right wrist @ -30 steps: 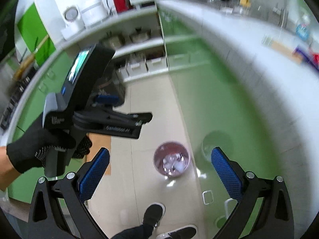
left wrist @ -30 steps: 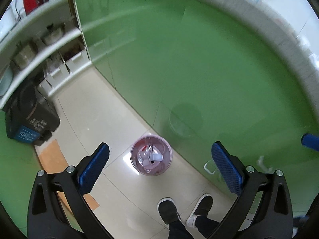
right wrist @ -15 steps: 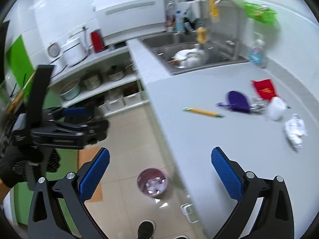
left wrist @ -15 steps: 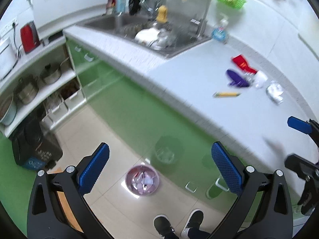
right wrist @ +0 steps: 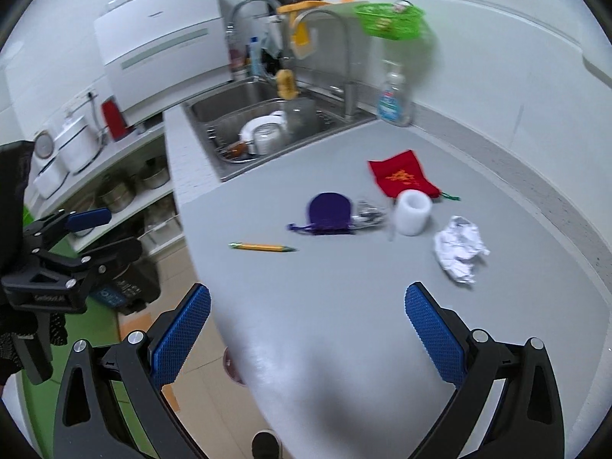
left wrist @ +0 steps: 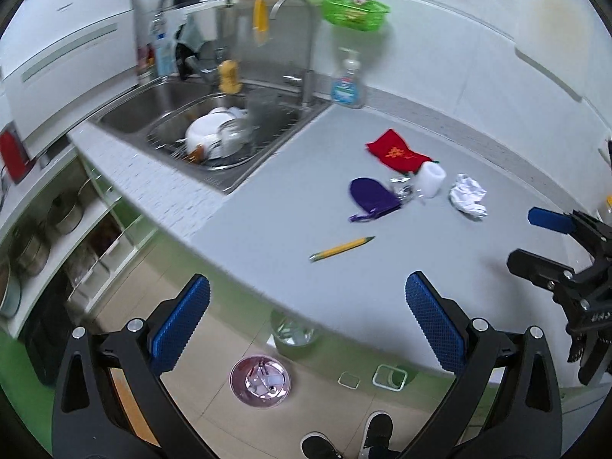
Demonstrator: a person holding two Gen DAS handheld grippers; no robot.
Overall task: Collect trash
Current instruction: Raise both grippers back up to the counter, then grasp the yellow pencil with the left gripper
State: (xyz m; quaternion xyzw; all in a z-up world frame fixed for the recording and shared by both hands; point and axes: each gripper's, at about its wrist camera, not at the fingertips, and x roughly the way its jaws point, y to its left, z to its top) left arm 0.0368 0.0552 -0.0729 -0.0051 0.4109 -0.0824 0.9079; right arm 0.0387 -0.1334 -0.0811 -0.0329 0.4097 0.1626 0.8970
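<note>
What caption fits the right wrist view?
Open right gripper above grey counter facing crumpled paper, pencil and pouches.

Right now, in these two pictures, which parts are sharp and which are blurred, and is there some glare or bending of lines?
Left wrist view: the pencil and crumpled paper read clearly, the sink and green basket are smeared, and the counter edge bows. Right wrist view: the soap bottle is blurred, the near counter shows soft glare and a dark shadow, and the wall lines curve.
</note>
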